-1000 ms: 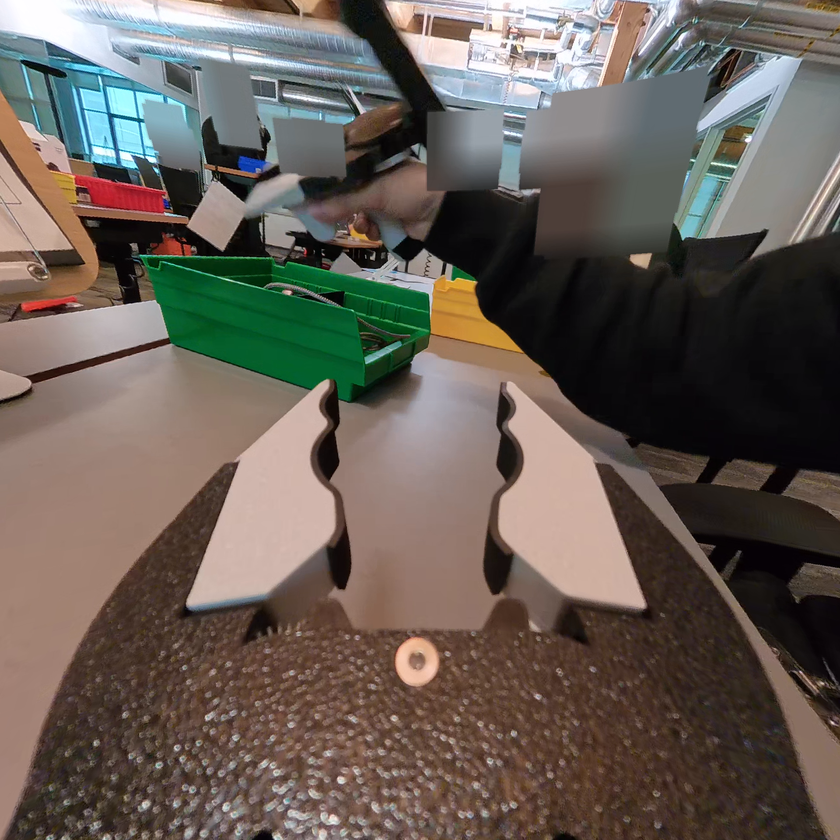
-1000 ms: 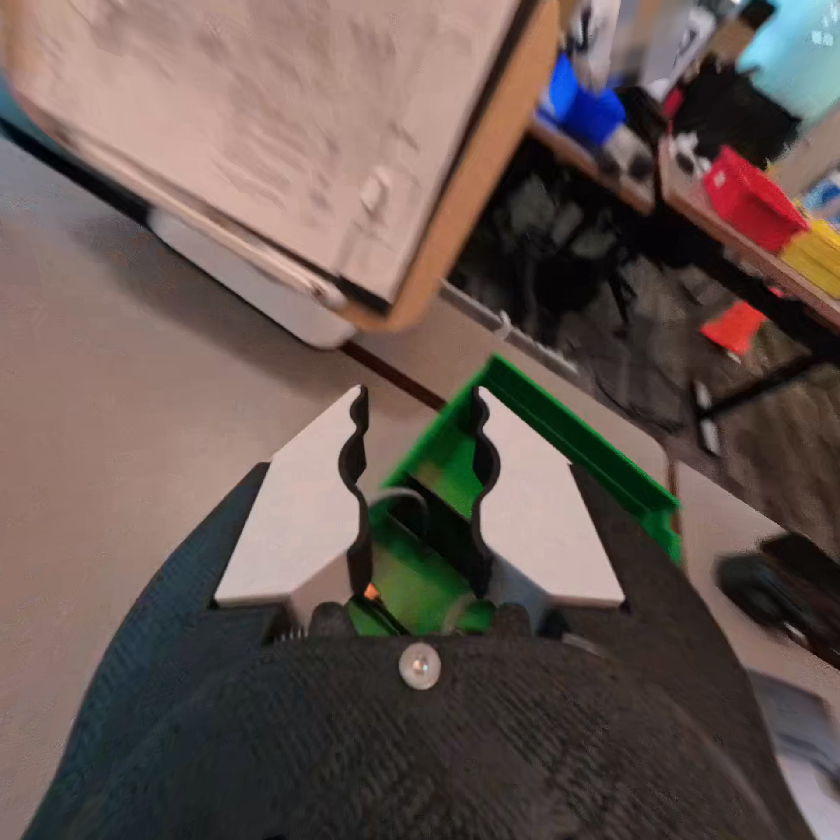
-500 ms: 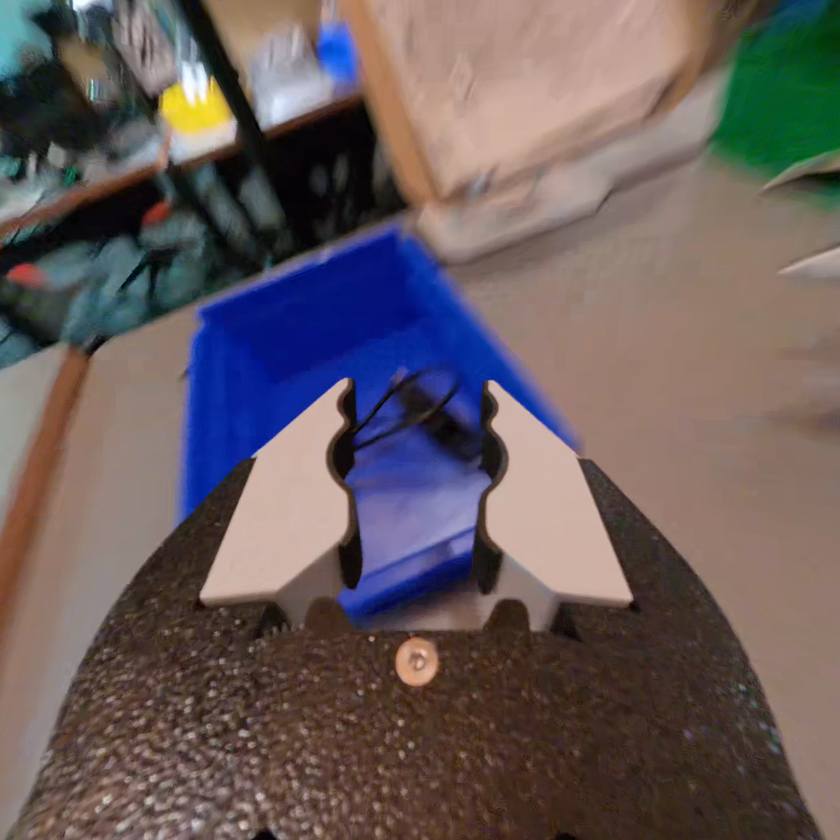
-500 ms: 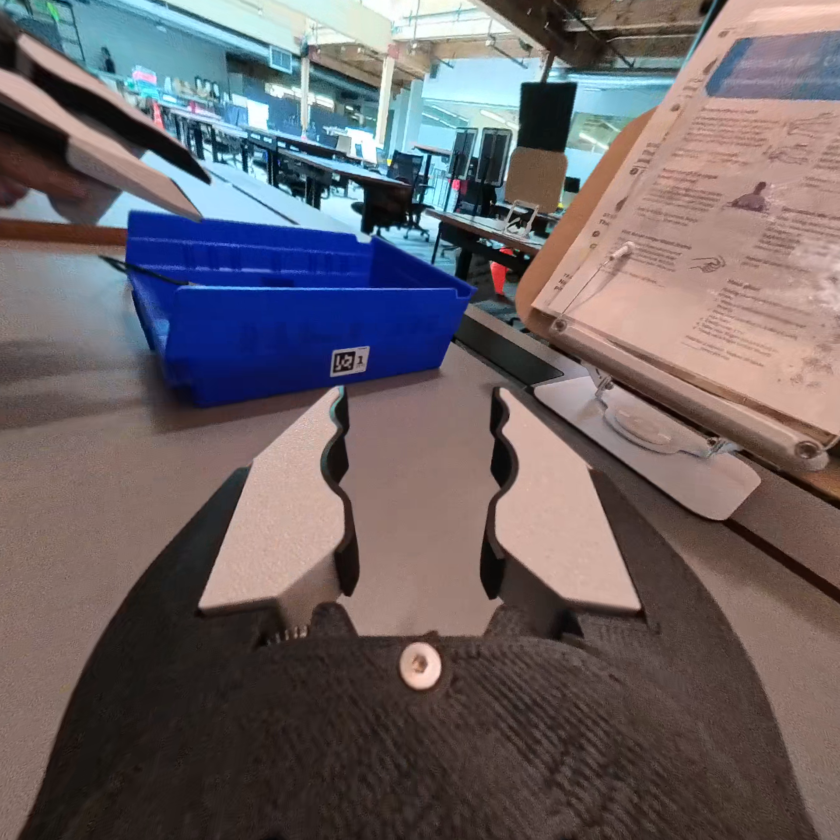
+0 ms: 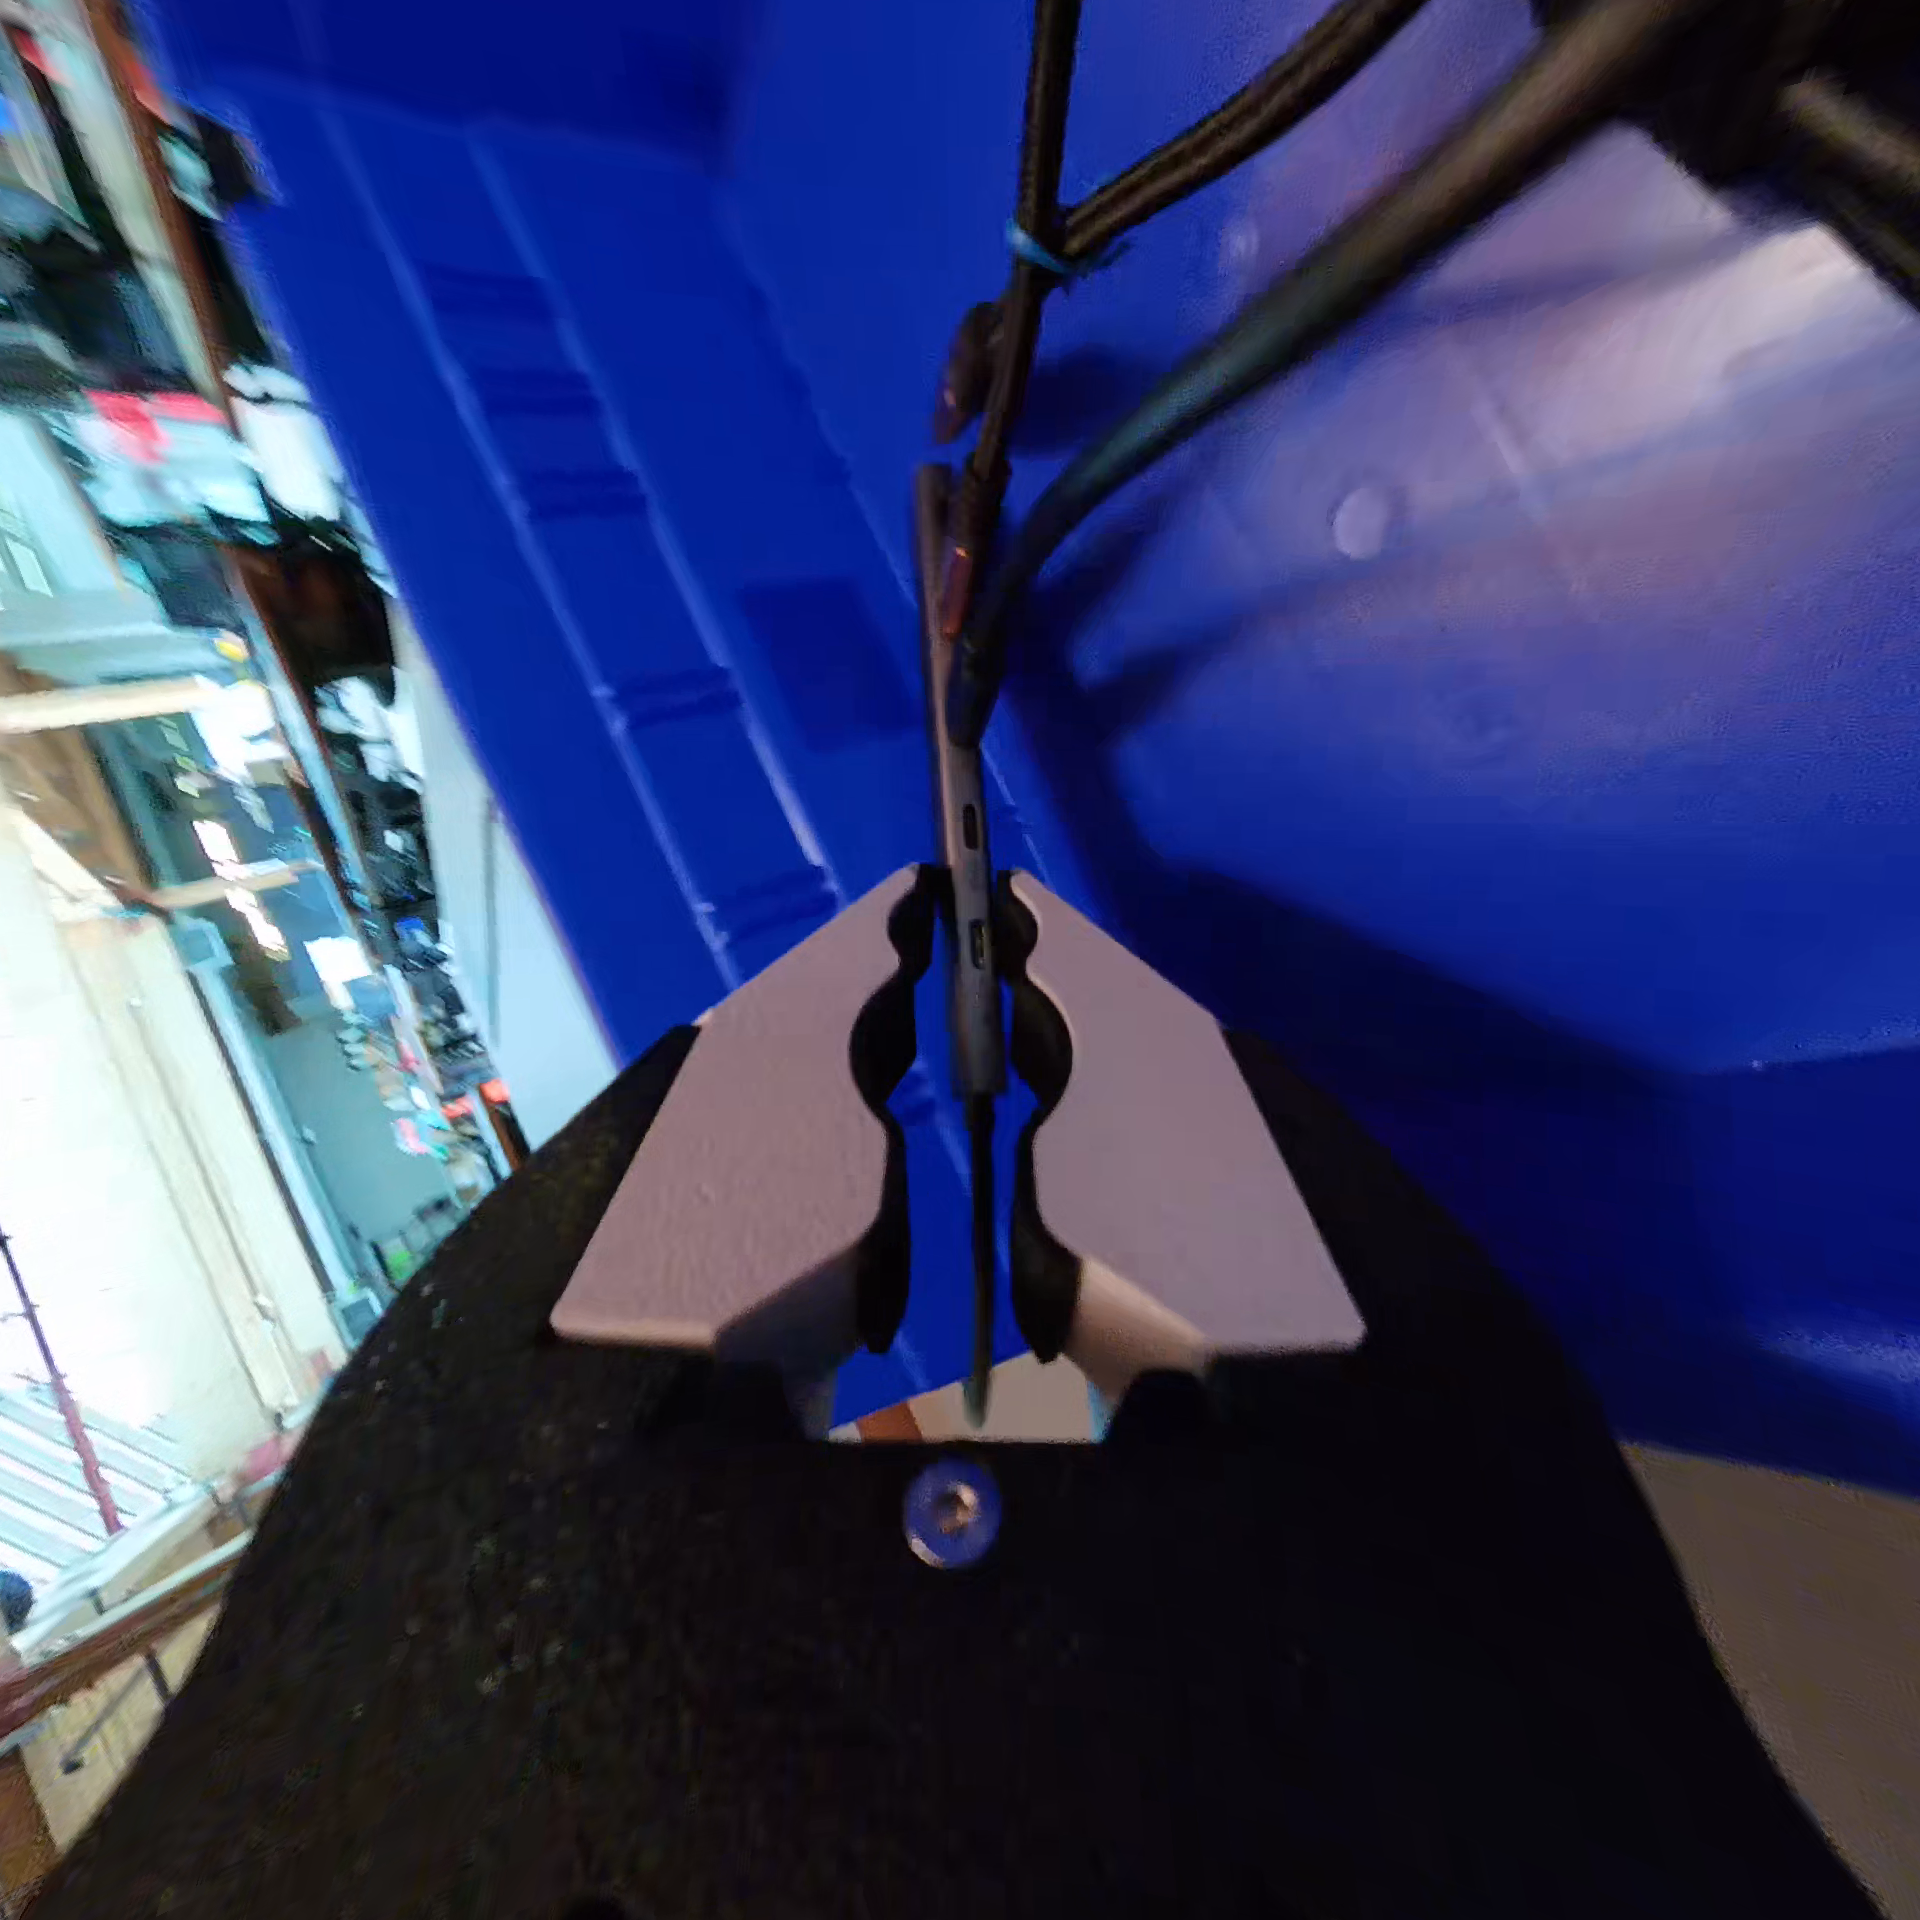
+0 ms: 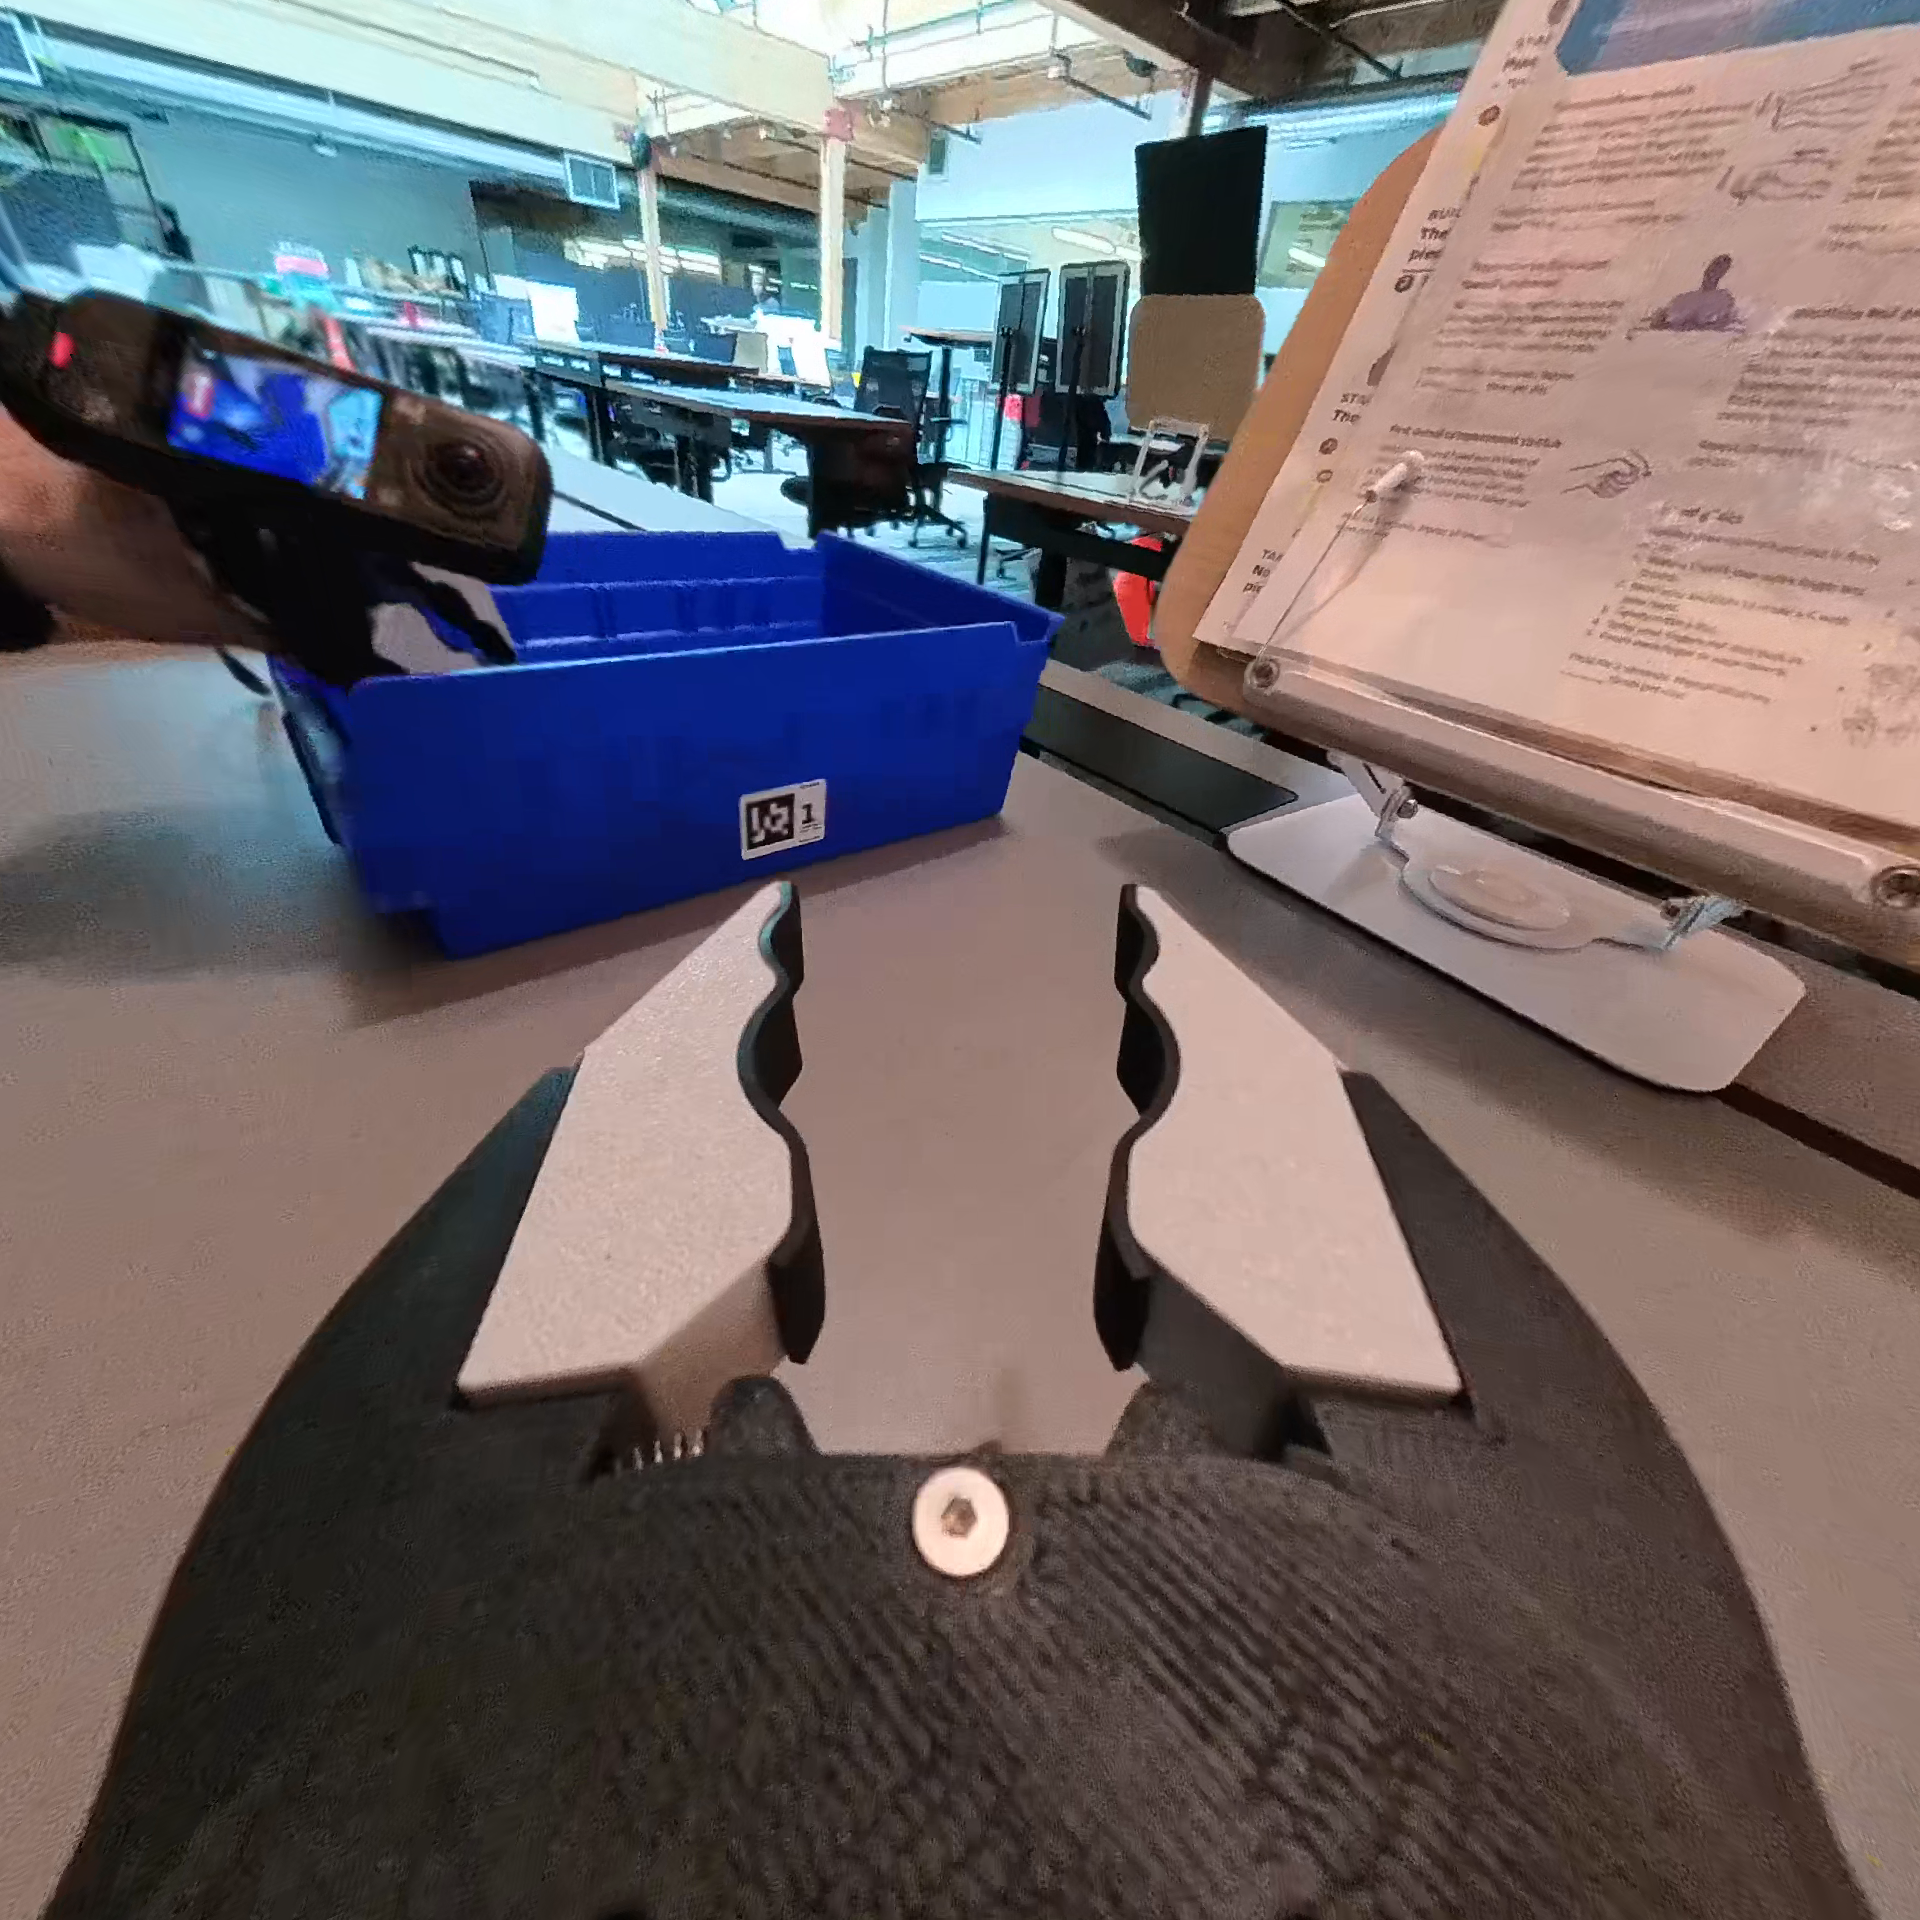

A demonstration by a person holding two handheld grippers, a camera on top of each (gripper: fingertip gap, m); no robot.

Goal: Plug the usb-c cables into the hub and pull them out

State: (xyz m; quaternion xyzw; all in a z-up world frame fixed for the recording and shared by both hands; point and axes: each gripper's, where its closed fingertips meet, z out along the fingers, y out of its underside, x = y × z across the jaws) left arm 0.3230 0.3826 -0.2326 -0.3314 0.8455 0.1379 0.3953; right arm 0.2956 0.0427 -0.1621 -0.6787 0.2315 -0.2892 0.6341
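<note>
My left gripper is down inside the blue bin, shut on a thin grey usb-c hub seen edge-on, with small ports along its edge. Black cables tied with a blue band run from the hub's far end up across the bin. My right gripper is open and empty, low over the grey table, a short way in front of the blue bin. The left gripper also shows there, dipping into the bin's left end.
A wooden document stand holding a printed sheet stands on a white base plate to the right of the bin. The bin's front wall bears a small white tag. Office desks and chairs lie beyond the table. My hands' fingertips stand some 35 centimeters from each other. The small white tag is about equally far from each gripper, around 20 centimeters.
My left gripper swung from the green bin to the blue bin, went down into it and closed on the hub. My right gripper swung round to face the blue bin and has settled.
</note>
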